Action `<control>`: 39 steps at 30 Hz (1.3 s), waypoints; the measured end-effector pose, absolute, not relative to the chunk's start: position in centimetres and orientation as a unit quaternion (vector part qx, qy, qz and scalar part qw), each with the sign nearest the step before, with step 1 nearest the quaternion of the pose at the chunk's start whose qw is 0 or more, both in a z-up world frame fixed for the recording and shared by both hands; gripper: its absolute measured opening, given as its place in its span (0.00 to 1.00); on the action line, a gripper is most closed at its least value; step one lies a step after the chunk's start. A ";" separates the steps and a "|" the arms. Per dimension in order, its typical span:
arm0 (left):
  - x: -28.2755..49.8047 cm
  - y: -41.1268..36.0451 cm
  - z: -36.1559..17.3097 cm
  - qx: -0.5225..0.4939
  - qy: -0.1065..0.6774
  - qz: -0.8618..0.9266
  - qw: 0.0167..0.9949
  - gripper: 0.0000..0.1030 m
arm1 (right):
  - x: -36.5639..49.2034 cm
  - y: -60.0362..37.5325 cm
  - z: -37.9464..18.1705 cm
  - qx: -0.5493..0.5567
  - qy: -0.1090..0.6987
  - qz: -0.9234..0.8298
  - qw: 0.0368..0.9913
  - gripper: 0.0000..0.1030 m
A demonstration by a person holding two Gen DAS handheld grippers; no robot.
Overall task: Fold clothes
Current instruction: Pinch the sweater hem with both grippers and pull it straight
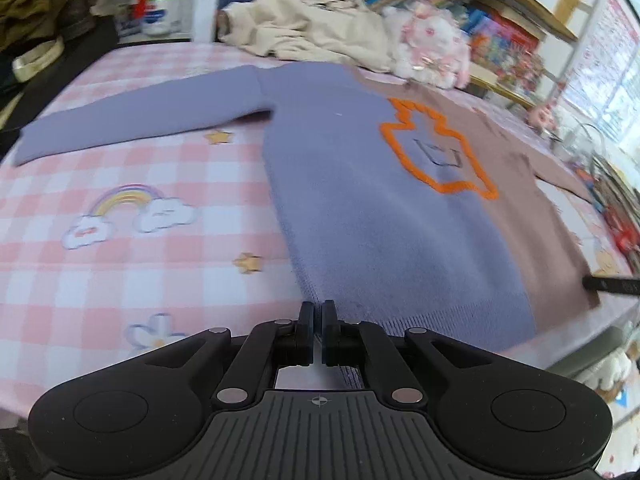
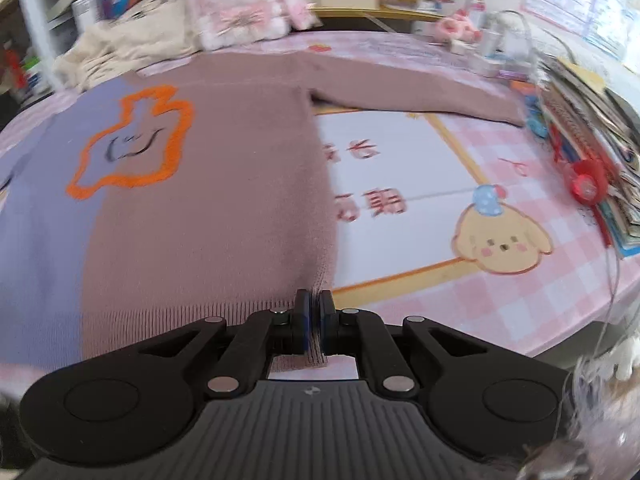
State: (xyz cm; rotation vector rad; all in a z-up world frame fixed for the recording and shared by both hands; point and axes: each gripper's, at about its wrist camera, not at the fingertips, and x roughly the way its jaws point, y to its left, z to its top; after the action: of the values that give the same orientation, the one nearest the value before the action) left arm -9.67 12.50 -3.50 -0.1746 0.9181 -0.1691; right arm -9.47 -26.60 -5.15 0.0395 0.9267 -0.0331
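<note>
Pink checked tablecloth (image 1: 120, 160): the purple-and-brown knit sweater (image 1: 360, 200) lies flat on it, sleeves out. My left gripper (image 1: 317, 322) and right gripper (image 2: 314, 312) each pinch a hem corner. I'd lift both evenly, keeping the hem taut.

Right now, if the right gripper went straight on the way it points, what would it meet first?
The right gripper, already shut on the sweater hem, would slide along its brown side edge; beyond lies the brown sleeve. Depth is unclear.
</note>
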 end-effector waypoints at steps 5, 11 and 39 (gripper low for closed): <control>-9.5 13.2 -3.5 -0.098 0.443 -0.076 0.888 0.02 | -9.8 -26.5 -5.3 0.037 0.439 -0.020 0.898 0.05; -9.2 13.3 -3.6 -0.115 0.439 -0.068 0.888 0.02 | -9.5 -26.4 -5.2 0.044 0.438 -0.015 0.898 0.05; -10.1 14.4 -2.8 -0.133 0.414 -0.073 0.897 0.06 | -9.4 -27.1 -5.3 0.043 0.442 -0.009 0.896 0.07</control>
State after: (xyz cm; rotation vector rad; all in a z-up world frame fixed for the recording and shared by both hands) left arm -10.12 14.39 -2.80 -0.2761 0.8576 -0.1510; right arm -9.39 -27.06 -5.27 0.0884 0.9158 -0.0185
